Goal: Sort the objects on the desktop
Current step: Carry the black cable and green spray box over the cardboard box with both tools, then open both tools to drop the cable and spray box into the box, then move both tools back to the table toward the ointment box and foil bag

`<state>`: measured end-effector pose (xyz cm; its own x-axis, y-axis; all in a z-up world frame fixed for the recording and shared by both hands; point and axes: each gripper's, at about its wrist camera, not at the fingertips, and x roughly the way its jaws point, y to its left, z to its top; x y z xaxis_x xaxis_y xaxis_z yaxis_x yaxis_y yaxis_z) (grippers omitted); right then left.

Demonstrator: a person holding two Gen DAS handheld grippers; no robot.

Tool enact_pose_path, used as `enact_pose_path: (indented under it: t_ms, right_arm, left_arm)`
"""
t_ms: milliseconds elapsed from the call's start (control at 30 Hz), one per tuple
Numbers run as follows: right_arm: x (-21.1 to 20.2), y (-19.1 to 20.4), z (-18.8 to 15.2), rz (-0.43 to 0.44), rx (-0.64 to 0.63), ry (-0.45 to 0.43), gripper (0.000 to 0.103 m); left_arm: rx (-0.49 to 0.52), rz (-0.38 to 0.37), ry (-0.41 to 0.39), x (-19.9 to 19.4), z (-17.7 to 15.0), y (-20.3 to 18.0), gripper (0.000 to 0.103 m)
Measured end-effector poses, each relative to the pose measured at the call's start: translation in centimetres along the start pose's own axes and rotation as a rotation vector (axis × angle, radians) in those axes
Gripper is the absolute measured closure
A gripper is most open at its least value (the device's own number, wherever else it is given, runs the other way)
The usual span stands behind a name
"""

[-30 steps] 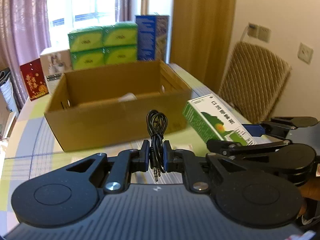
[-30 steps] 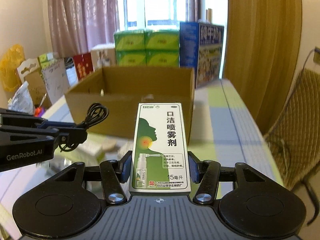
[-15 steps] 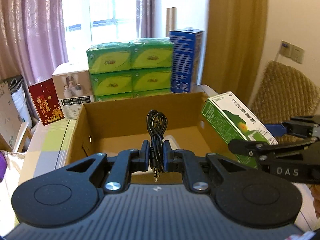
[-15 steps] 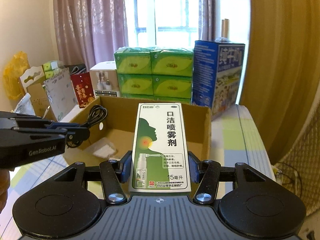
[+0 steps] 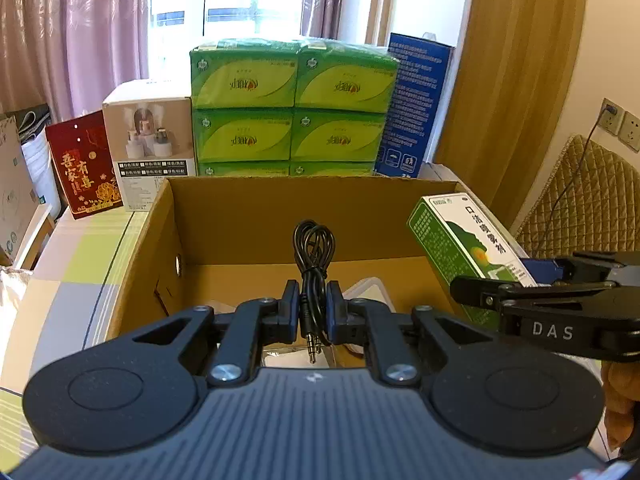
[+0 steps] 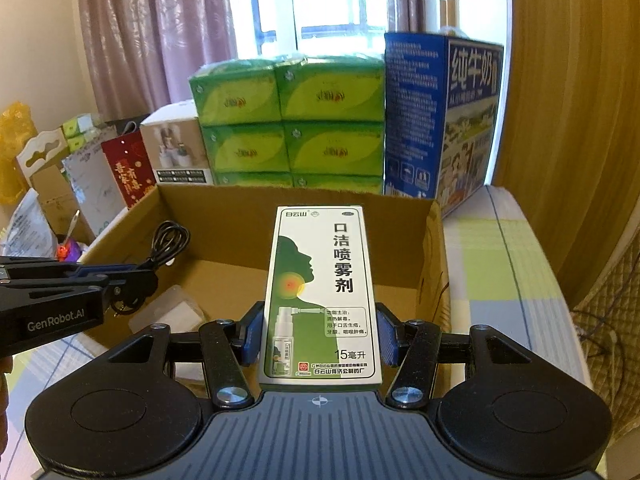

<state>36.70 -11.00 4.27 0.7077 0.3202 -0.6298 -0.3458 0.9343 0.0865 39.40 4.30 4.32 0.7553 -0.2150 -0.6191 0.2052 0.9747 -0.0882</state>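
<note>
Both loads hang over the open cardboard box (image 5: 256, 216), so the step in hand looks like the drop: lower each well inside the walls before letting go, one at a time. The left gripper (image 5: 313, 312) has its jaws narrow, pinching the coiled black cable (image 5: 314, 248) upright; the right gripper (image 6: 320, 336) clamps the green-and-white spray carton (image 6: 322, 292), level and pointing forward beside it.

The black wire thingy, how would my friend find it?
Find the big open brown cardboard box. Above it, the left claw pinches a thin black coiled audio cable. It is the only looped wire; the right claw holds a flat green-and-white carton.
</note>
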Motion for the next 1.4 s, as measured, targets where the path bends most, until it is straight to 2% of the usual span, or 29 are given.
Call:
enact_pose_path:
  t_ms: [200, 267, 533, 633, 667, 700, 733, 867, 967, 1167, 1300, 1400]
  right_arm:
    - [1.1, -0.6, -0.2, -0.010, 0.005, 0.009, 0.051]
    - [1.3, -0.8, -0.1, -0.012, 0.011, 0.010, 0.051]
    - [1.8, -0.8, -0.2, -0.005, 0.013, 0.016, 0.051]
    - [1.6, -0.8, -0.2, 0.006, 0.011, -0.015, 0.049]
    - [1.5, -0.8, -0.2, 0.012, 0.012, -0.028, 0.045]
    - [1.2, -0.9, -0.1, 0.012, 0.017, -0.037, 0.035]
    - [0.9, -0.9, -0.1, 0.012, 0.021, -0.049, 0.031]
    - [-0.8, -0.9, 0.1, -0.004, 0.005, -0.080, 0.030]
    - [-2.2, -0.9, 0.1, -0.017, 0.008, -0.099, 0.024]
    - [-5.7, -0.2, -1.1, -0.031, 0.002, -0.122, 0.014]
    - [-7.8, 0.4, -2.4, -0.027, -0.004, -0.126, 0.009]
    - [-9.1, 0.5, -3.5, -0.017, 0.016, -0.119, 0.006]
  left_arm:
    - [0.003, 0.006, 0.012, 1.2, 0.1, 0.1, 0.092]
    - [-0.018, 0.006, 0.009, 1.3, 0.0, 0.3, 0.086]
    - [-0.025, 0.010, -0.001, 0.7, 0.4, 0.4, 0.086]
    - [-0.025, 0.007, -0.012, 0.4, 0.4, 0.3, 0.081]
    - [-0.023, 0.000, -0.016, 0.2, 0.3, 0.2, 0.076]
    - [-0.022, -0.007, -0.020, 0.1, 0.3, 0.2, 0.069]
    - [-0.019, -0.013, -0.024, -0.1, 0.2, 0.1, 0.067]
    - [-0.011, 0.010, -0.044, -0.9, 0.2, 0.3, 0.050]
    - [-0.019, 0.017, -0.066, -2.0, 0.2, 0.4, 0.035]
    - [-0.003, 0.005, -0.104, -5.0, -0.9, -0.3, 0.021]
    - [0.023, 0.010, -0.108, -7.1, -2.5, -0.9, 0.008]
    - [0.045, 0.005, -0.107, -8.8, -3.8, -1.5, 0.005]
